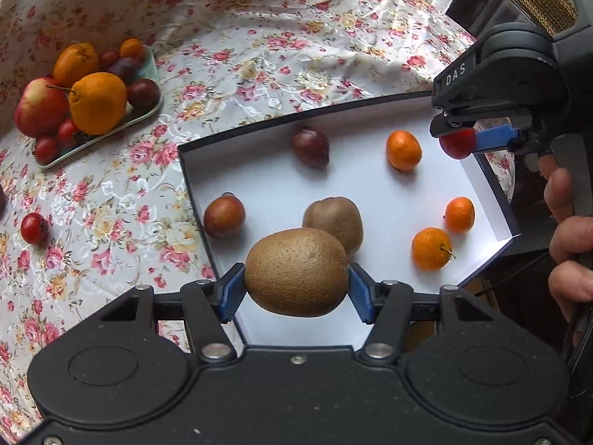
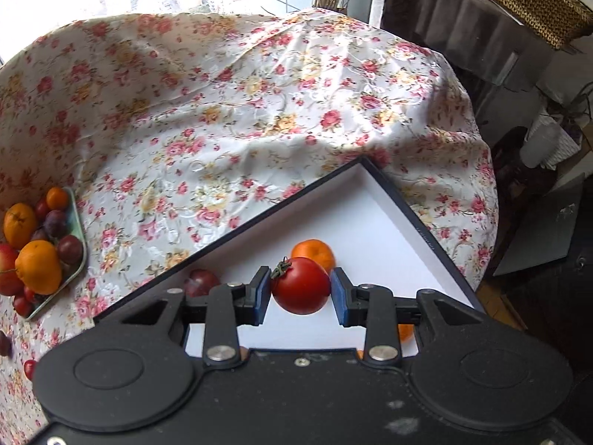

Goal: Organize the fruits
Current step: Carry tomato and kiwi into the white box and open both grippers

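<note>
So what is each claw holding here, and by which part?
Left claw: a kiwi, pinched across its ends. Right claw: a tomato, by its sides.

The left claw point(image 1: 296, 289) is pointed steeply downward, its two blue pads point(image 1: 230, 298) pressed against the sides of a kiwi point(image 1: 296, 272) — the fruit is held clear in the air between them. The right claw point(image 2: 300, 294) is likewise tipped steeply down, with a tomato point(image 2: 301, 285) gripped between its blue pads point(image 2: 339, 296). In the left wrist view, the right claw point(image 1: 459, 141) is seen from the side, and its handle is wrapped by the fingers of a hand point(image 1: 569, 237) — only those fingers are shown.
</note>
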### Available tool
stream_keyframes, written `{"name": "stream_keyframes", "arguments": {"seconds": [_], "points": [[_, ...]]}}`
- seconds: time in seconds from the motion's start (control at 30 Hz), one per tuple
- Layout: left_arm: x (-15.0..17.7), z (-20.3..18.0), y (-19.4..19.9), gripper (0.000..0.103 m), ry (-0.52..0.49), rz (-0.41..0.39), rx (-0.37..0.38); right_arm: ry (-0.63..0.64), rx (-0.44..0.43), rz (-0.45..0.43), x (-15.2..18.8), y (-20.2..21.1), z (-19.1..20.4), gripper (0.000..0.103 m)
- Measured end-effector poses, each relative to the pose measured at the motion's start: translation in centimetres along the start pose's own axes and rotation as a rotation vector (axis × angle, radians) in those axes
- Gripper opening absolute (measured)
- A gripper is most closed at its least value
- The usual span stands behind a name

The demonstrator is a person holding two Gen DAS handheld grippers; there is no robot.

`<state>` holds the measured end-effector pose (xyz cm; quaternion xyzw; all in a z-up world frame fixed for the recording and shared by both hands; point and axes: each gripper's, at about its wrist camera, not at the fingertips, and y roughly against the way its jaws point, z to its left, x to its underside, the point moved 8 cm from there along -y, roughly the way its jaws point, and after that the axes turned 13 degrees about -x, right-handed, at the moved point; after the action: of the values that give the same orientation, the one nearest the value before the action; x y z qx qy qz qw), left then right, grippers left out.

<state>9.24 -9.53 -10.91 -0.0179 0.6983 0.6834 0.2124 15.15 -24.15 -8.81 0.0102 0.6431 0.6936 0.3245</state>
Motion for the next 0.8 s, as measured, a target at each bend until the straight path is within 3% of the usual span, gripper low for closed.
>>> {"name": "stream_keyframes", "arguments": {"seconds": [0.17, 0.37, 0.57, 0.7, 0.8], "points": [[0.4, -2.7, -0.5, 0.062, -0.039, 0.023, 0.004, 0.061, 0.039, 0.056, 0.3, -0.2, -2.3, 0.036], [-0.1, -3.1, 0.5, 0.062, -0.048, -0.033, 0.002, 0.006, -0.042, 0.126, 1.0, -0.5, -3.5, 0.037], [-0.3, -2.3, 0.1, 0.062, -0.026, -0.025, -0.001, -0.014, -0.03, 0.069, 0.2, 0.1, -3.5, 0.038], [-0.4, -1.8, 0.4, 0.062, -0.018, -0.035, -0.007, -0.007, -0.006, 0.11, 0.5, -1.0, -3.7, 0.039], [-0.6, -1.4, 0.8, 0.062, -0.009, -0.048, -0.009, -0.006, 0.0, 0.081, 0.2, -0.3, -3.7, 0.039]]}}
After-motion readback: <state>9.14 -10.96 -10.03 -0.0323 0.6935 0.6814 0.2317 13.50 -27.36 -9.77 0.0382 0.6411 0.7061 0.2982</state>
